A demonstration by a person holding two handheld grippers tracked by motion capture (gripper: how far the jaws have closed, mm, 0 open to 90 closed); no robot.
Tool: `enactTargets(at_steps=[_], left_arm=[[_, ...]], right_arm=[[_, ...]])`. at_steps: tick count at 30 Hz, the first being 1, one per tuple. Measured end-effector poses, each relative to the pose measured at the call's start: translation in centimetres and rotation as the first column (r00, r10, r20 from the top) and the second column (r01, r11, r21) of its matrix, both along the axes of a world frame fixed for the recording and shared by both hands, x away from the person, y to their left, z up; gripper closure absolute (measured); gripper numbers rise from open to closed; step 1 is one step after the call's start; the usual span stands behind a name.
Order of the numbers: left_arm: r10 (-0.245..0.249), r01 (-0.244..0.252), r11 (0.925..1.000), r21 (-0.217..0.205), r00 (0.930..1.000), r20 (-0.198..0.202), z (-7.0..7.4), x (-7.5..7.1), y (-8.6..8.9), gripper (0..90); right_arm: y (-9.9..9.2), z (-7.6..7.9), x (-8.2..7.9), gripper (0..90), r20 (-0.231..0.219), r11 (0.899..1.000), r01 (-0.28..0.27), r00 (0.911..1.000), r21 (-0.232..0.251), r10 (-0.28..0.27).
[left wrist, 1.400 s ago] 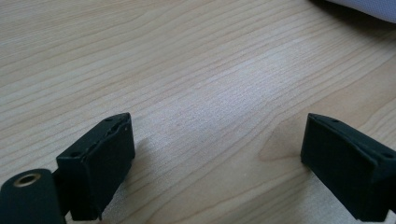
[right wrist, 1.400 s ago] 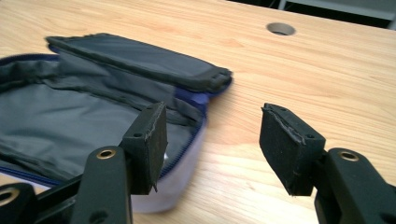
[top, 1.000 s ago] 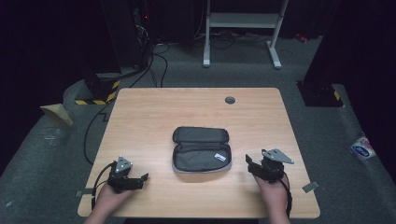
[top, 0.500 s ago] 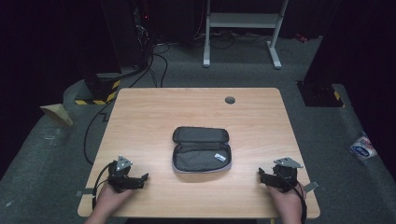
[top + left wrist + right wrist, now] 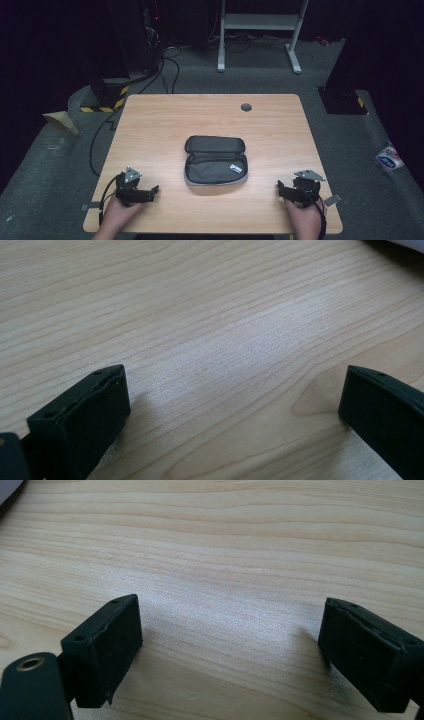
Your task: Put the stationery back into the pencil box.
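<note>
In the high view, a wooden table [image 5: 150,120] takes up the middle of the frame, and a dark grey zip pouch [image 5: 216,160] lies at its centre, unzipped and folded open, with a small white label inside near its lower right corner. The left gripper [image 5: 152,191] rests at the lower left of the tabletop, held by a hand that enters from the bottom edge, its jaws pointing right toward the pouch but well apart from it. The right gripper [image 5: 281,189] sits at the lower right of the table, jaws pointing left, also well apart from the pouch (the grey three-cornered plate on top catches the light). A small dark round grommet [image 5: 246,107] sits near the table's far edge, in the upper middle of the frame.

In the left gripper view, the two black jaws rise from the lower left and lower right corners, spread wide, with bare wood grain between them.

In the right gripper view, the jaws have just been opening and now stand far apart at lower left and lower right, nothing between them but tabletop.
</note>
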State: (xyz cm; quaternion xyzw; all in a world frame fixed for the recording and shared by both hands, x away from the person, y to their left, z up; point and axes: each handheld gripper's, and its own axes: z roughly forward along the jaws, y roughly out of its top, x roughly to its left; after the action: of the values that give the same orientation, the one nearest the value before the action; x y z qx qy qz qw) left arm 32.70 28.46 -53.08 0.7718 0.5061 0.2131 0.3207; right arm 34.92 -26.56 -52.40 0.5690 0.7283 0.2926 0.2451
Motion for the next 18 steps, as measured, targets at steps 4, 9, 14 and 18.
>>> enactTargets(at_steps=[4,9,14,18], left_arm=[[0.005,-0.005,1.0000,0.002,1.0000,0.000,0.01,-0.03,-0.05,0.5],[0.005,-0.005,1.0000,0.000,1.0000,0.000,0.00,0.03,-0.26,0.7],[0.003,-0.003,1.0000,-0.001,1.0000,0.001,0.00,0.05,-0.29,0.7],[0.002,-0.002,1.0000,-0.001,1.0000,0.001,0.00,0.06,-0.28,0.6]], right_arm=[[-0.09,-0.01,0.07,10.5,-0.003,1.000,0.009,1.0000,0.006,-0.009],[-0.09,-0.02,0.07,11.0,0.001,1.000,0.005,1.0000,0.003,-0.005],[-0.08,-0.03,0.10,10.9,-0.002,1.000,0.005,1.0000,0.006,-0.005],[0.01,-0.02,0.23,10.5,-0.004,1.000,0.000,1.0000,0.007,0.000]])
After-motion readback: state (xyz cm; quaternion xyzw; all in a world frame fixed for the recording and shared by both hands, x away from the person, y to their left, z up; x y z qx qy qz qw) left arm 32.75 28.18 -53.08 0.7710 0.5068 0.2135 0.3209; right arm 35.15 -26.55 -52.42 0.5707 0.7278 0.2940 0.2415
